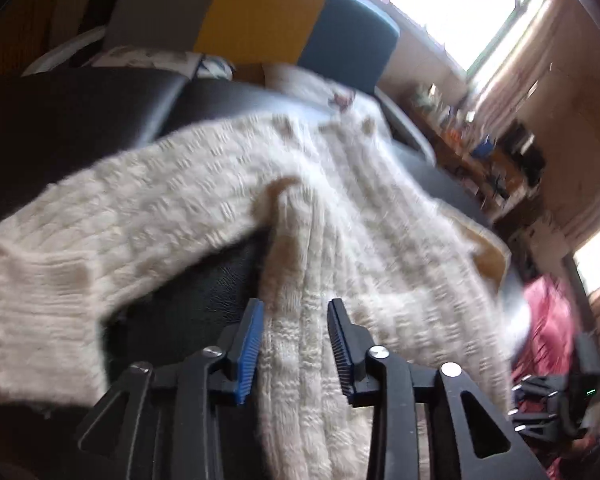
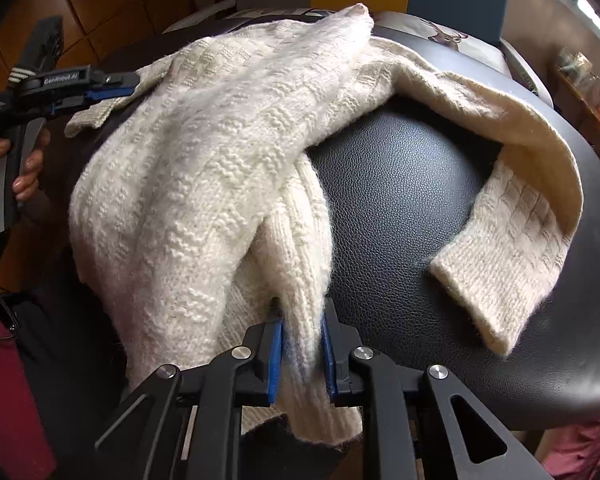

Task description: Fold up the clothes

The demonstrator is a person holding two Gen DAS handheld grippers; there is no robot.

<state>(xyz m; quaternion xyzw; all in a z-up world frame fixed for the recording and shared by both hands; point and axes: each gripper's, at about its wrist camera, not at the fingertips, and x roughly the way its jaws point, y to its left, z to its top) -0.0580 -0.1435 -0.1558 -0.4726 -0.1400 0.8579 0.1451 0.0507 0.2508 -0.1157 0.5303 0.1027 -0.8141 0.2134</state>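
Black leather seat [image 2: 400, 184] is used as the folding surface. Cream knit sweater [image 2: 204, 152] is draped across it, bulk bunched toward 9–10 o'clock in the right wrist view, one sleeve [image 2: 512, 216] trailing to 3–4 o'clock, likely left free for a later fold.

Right gripper [image 2: 300, 352] at 6 o'clock: pads clamped on a ribbed fold of the sweater, presumably to anchor or carry that edge.

Left gripper [image 1: 296, 344] at 6 o'clock in its own view: jaws parted, knit lying between the pads without being pinched; judged a release or regrasp. Left view is motion-blurred.
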